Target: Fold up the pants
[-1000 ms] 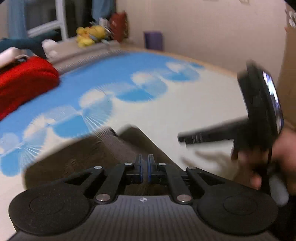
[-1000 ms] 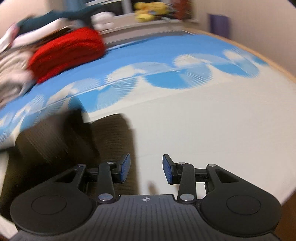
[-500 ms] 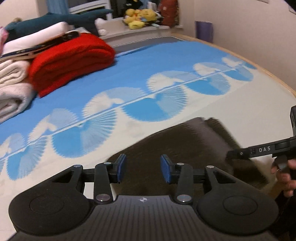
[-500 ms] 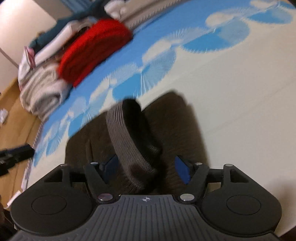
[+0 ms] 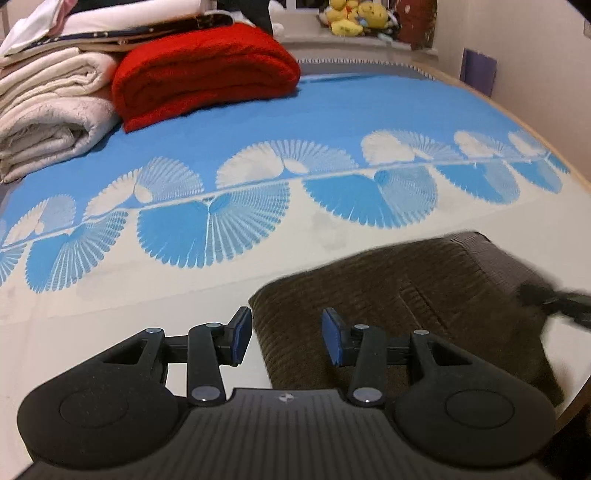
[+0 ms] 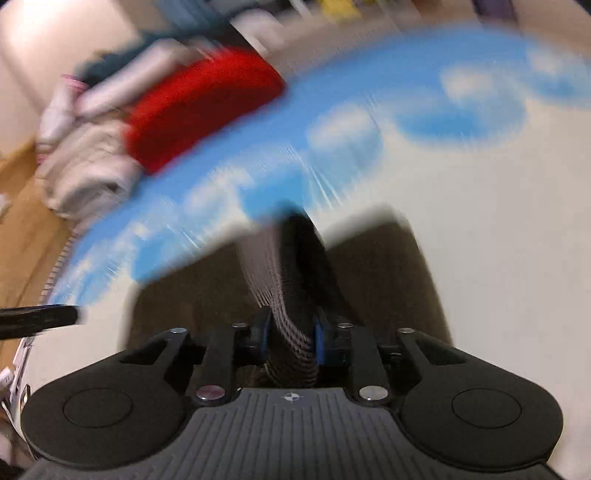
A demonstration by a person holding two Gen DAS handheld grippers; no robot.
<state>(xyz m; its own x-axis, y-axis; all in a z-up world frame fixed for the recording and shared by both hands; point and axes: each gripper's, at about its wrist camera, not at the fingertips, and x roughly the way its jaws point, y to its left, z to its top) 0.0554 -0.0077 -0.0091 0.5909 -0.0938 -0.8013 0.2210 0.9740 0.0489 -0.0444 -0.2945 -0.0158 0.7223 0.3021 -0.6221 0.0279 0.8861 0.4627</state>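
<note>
Brown corduroy pants [image 5: 417, 295] lie folded on the bedspread, low and right in the left wrist view. My left gripper [image 5: 287, 338] hangs open just above their near left corner, nothing between its blue pads. The tip of the other tool [image 5: 554, 299] shows at the right edge over the pants. In the blurred right wrist view, my right gripper [image 6: 290, 339] is closing, its pads pressing on a raised ribbed fold of the pants [image 6: 291, 280]. The rest of the pants [image 6: 380, 280] lies flat beneath.
A folded red blanket [image 5: 203, 85] and stacked cream blankets [image 5: 48, 122] sit at the far left of the blue and cream bedspread [image 5: 258, 155]. Yellow plush toys [image 5: 345, 18] stand on the ledge behind. A wall [image 5: 535, 74] runs along the bed's right side.
My left gripper went from shut to open and swung left, off the pants. My right gripper widened around a raised fold of the pants, then closed on it.
</note>
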